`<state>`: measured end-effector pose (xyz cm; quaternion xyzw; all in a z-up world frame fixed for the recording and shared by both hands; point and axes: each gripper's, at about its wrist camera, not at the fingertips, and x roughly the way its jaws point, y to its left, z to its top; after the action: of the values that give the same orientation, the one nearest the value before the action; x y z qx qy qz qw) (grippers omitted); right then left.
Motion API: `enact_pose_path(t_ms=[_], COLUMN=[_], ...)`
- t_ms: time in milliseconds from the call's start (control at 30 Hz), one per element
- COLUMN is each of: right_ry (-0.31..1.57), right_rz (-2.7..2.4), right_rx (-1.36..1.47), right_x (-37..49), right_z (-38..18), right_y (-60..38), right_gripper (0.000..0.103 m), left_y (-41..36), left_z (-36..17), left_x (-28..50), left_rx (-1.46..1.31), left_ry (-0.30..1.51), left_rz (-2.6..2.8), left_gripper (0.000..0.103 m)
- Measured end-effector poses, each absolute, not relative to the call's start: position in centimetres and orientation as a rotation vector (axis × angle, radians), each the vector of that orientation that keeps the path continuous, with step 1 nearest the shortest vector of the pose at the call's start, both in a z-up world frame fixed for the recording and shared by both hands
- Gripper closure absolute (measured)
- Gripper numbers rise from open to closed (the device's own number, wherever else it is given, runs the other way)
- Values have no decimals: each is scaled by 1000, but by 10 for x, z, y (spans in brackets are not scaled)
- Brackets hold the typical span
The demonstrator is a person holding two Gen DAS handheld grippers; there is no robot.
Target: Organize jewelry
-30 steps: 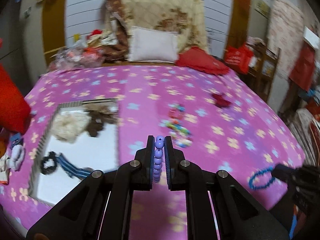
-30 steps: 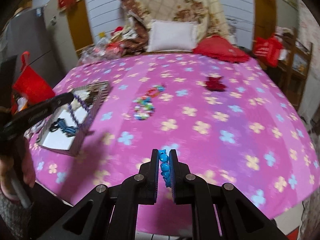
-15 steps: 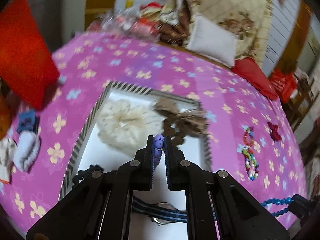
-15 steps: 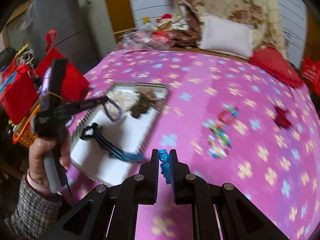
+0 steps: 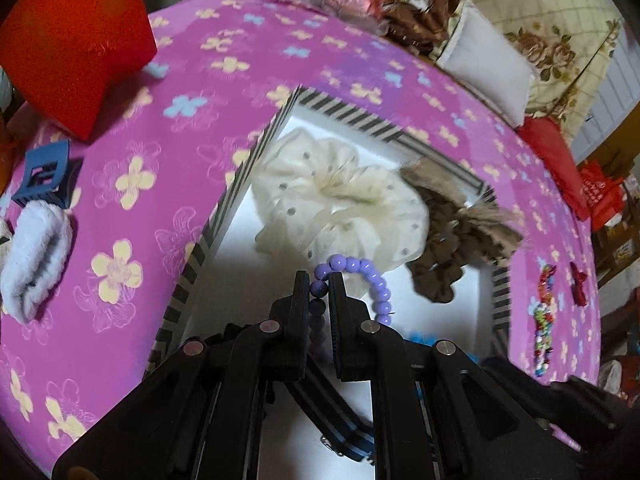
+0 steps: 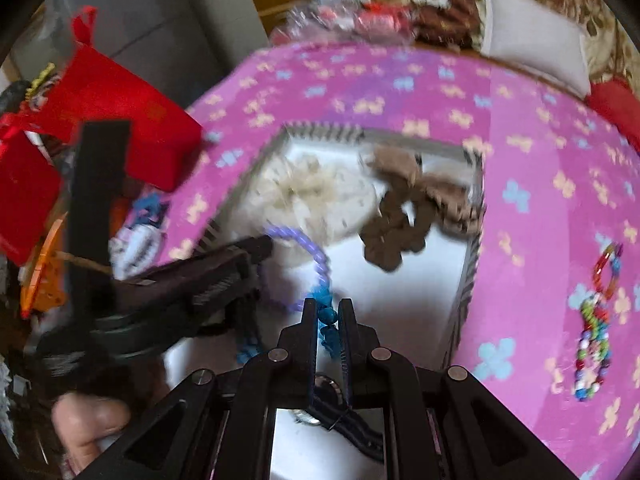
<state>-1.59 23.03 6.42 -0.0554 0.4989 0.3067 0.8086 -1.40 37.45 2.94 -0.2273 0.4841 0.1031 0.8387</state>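
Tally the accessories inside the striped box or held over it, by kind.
Scrunchies: 2, cream scrunchie and brown scrunchie
Bead bracelets: 2, purple bracelet in the left gripper, blue bracelet in the right gripper
Watches: 1, striped-band watch
Total: 5; anything hidden under the fingers is uncounted.

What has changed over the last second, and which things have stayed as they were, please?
Both hands swung from the open bedspread over to the striped tray. The left gripper carried its purple bead bracelet and the right gripper its blue bead bracelet above the tray. Nothing was released. Both grips, the cream scrunchie and the brown scrunchie stayed put.
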Motion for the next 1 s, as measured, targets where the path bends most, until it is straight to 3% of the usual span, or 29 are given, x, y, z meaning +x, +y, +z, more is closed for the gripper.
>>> enact_pose_path(t_ms=[333,400,467,667,1000], right_ry=[1107,1092,1060,965,879], right_rz=[588,586,579,552,318], right_rx=[-155,-162,-153,-115,-62], right_x=[-12,-13,-16,-40,-100], right_z=[35,38,44,75,87], right_y=[217,215,210,171,-3], right_gripper=[90,72,60,60,60], left_y=[374,373,371,361,310], left_z=[22,27,32,50,83], left_x=[-12,-14,-17,-25,-57], left_rx=[-520,-517,-522,-475,-308], left_ry=[1055,1036,1009,940,801], left_rz=[202,190,174,172,204], left_gripper=[95,89,80,78,77])
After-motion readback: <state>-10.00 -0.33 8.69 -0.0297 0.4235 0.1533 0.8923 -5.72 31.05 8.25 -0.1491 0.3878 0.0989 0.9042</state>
